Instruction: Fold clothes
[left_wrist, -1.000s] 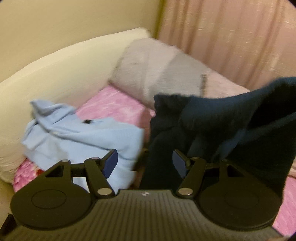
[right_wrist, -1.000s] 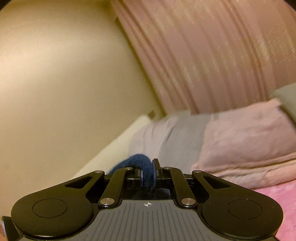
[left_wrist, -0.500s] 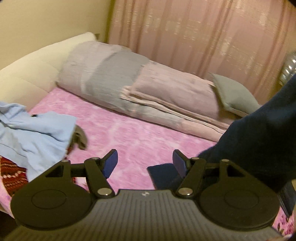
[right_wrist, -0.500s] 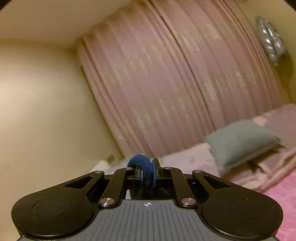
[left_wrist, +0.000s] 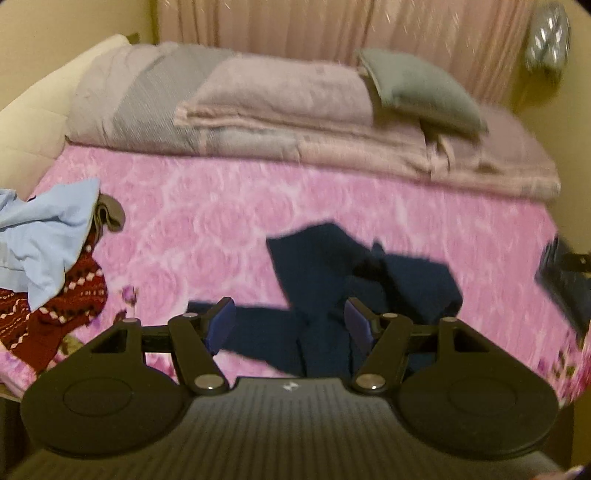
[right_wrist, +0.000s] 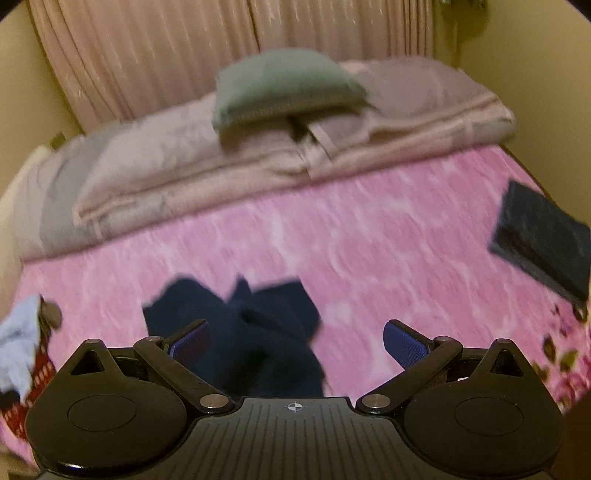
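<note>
Pink floral bedspread (left_wrist: 207, 229) carries a crumpled navy garment (left_wrist: 325, 266), apparently loose below both grippers; left gripper (left_wrist: 290, 321) gapes empty, right gripper (right_wrist: 295, 339) jaws are opening, gripping nothing.

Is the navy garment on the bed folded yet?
No. The navy garment lies crumpled on the pink bedspread, corners askew, not flat or squared.

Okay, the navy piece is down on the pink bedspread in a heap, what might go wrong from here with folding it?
Navy garment lies bunched, with layers overlapping. A pinch by the right gripper, whose jaws are opening with no cloth pinched, or the open left gripper may catch several layers and fold it crooked.

Spreading it leftward could drag it into the light blue garment and red patterned knit.

The pictures are blurred, so edges are hard to judge.
</note>
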